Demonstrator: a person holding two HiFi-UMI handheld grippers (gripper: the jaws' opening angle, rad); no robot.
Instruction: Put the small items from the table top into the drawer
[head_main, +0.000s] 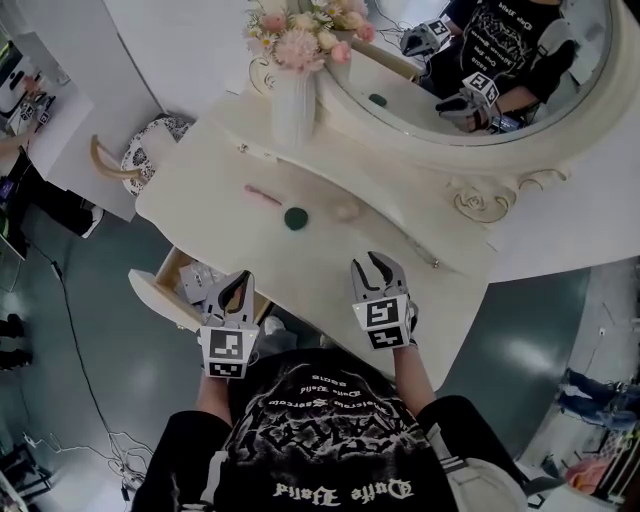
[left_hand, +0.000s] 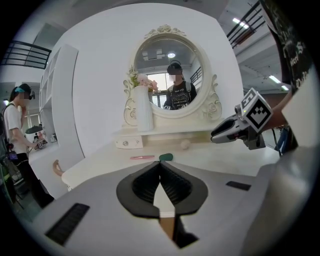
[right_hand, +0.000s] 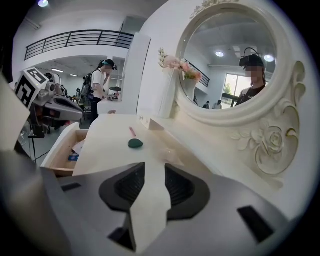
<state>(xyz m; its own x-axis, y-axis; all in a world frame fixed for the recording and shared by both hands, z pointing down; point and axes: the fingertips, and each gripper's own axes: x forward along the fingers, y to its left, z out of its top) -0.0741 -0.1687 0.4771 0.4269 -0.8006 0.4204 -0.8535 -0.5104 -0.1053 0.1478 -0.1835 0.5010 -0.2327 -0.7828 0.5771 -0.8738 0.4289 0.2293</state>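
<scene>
1. L gripper (head_main: 236, 283) (left_hand: 161, 165): jaws pressed together, tips meeting, nothing btw them. It hangs over the open drawer at the table's front-left corner, pointing toward the mirror.
2. R gripper (head_main: 378, 265) (right_hand: 154, 167): jaws spread w/ a clear gap and bare table top showing through it; pinching nothing. It sits over the table's front edge, right of centre, well apart from the L gripper.
3. Drawer (head_main: 160, 290) (right_hand: 60, 150): pulled out below the front-left corner of the table (head_main: 310, 265). Some small pieces already lie inside; they are too small to identify.
4. Green item (head_main: 295, 218) (left_hand: 166, 157) (right_hand: 135, 143): dark, rounded, lying flat near mid-table, beyond both grippers, touched by neither.
5. Pale round item (head_main: 346, 212) (left_hand: 185, 144): just right of the green item, apart from it, nearer the raised back ledge.
6. Pink stick (head_main: 263, 194) (left_hand: 142, 157) (right_hand: 132, 131): thin, lying flat, left of and slightly beyond the green item, not touching it.
7. Vase (head_main: 293, 105): white, ribbed, upright at the table's back-left, holding pink and cream flowers.
8. Mirror (head_main: 480, 90): oval, ornate cream frame along the back edge; reflects the operator and both grippers.
9. Bystander (left_hand: 17, 125): stands off the table's left side, well apart.
</scene>
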